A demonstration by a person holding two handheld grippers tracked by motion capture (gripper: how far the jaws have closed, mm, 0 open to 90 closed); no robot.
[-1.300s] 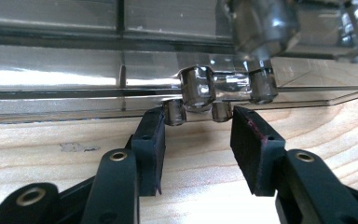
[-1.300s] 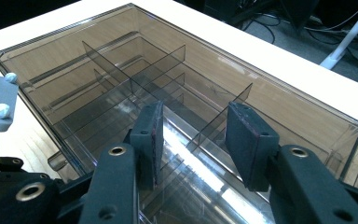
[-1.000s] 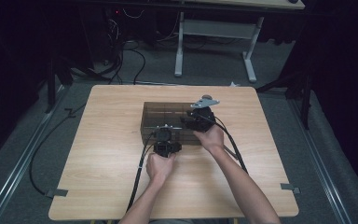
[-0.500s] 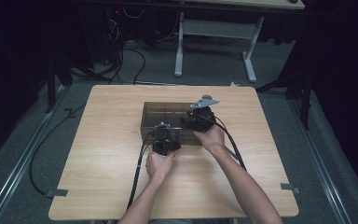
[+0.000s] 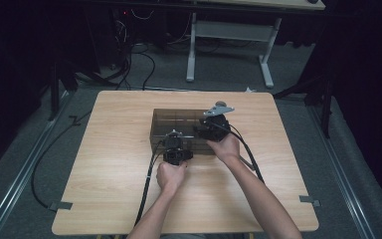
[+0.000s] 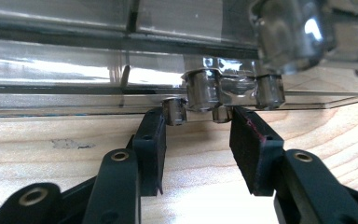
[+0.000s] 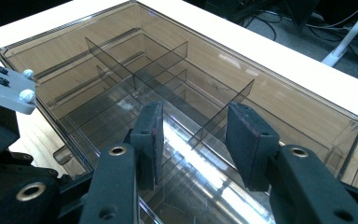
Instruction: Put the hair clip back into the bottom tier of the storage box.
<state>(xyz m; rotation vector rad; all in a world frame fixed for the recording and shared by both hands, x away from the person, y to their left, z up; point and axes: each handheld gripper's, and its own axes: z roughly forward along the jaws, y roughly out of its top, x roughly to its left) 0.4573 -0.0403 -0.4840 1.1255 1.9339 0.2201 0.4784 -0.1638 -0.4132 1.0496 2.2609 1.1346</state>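
Next to nothing different from a second ago: same posture in both hands, same spread at both claws, no visible shift of the smoke-tinted divider box [image 5: 174, 122]. Reads as a pause on the grip rather than progress, so probably mid-step at the latch, with the lid not yet lifted. Down low at the front wall, in the left gripper view, left claw [image 6: 198, 119] closed in around the small clear clasp [image 6: 214, 93], one pad at each end of it. Seemingly pressing, though hard to be sure through all the glare on the plastic. Higher up, right claw [image 7: 193, 116] held apart over the lid, nothing between the pads, looking down onto the thin inner dividers [image 7: 168, 60]; likely steadying the box or waiting to raise the lid once the clasp gives. As for the box itself: sitting flat near the middle of the desk [image 5: 109, 149], a little toward the far edge, long side facing the person. Pale wood grain on the desk, bare apart from the box, with small grey tape tabs [image 5: 59, 205] near the front corners. Beyond it, a dim room: grey carpet, black cables [image 5: 144, 59] on the floor behind, the white legs of another table [image 5: 229, 50], and a metal floor rail [image 5: 15, 184] off to the left.
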